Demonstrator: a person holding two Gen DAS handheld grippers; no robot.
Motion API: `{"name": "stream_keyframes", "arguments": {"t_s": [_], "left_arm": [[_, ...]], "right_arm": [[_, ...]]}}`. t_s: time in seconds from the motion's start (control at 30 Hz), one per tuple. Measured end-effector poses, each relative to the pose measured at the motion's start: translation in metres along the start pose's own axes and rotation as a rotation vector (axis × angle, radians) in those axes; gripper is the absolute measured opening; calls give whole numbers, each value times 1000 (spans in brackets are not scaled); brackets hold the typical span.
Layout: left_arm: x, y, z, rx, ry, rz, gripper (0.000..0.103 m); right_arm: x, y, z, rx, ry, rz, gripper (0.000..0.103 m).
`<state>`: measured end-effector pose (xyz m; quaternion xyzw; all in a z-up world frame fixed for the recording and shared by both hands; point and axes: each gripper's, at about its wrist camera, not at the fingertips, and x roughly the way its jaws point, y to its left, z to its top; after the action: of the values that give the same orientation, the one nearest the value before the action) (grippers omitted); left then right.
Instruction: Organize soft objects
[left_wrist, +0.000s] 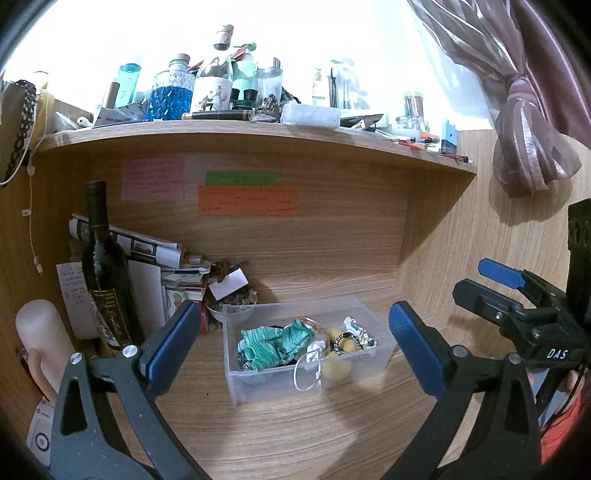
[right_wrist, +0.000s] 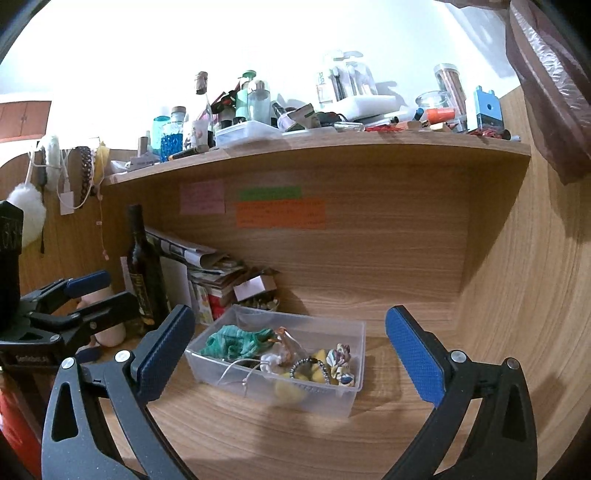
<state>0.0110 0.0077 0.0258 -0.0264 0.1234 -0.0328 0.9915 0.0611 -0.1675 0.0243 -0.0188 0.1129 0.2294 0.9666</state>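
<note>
A clear plastic box (left_wrist: 365, 317) (right_wrist: 352, 332) stands on the wooden desk under a shelf. In it lie a green knitted cloth (left_wrist: 271, 341) (right_wrist: 231, 341), yellow soft pieces (left_wrist: 334, 367) (right_wrist: 291, 387), a patterned scrunchie (left_wrist: 356, 332) (right_wrist: 341, 362), a beaded band and a thin wire ring. My left gripper (left_wrist: 295, 349) is open and empty, just in front of the box. My right gripper (right_wrist: 290, 354) is open and empty, also in front of the box. The right gripper shows at the right of the left wrist view (left_wrist: 480, 286); the left one shows at the left of the right wrist view (right_wrist: 92, 295).
A dark wine bottle (left_wrist: 105, 273) (right_wrist: 144, 269), stacked papers (left_wrist: 159, 251) and a small bowl (left_wrist: 231, 312) stand left of the box. A white cylinder (left_wrist: 44, 339) stands at the far left. The shelf (left_wrist: 258, 134) above is crowded with bottles. A curtain (left_wrist: 532, 122) hangs right.
</note>
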Motion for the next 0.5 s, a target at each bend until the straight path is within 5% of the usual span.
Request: {"name": "stream_keyframes", "arguments": {"t_s": [0.5], "left_arm": [[1,5,-2,-7,3,-5,103]], "right_arm": [[-3,4,-2,1,-5,-1,103]]}}
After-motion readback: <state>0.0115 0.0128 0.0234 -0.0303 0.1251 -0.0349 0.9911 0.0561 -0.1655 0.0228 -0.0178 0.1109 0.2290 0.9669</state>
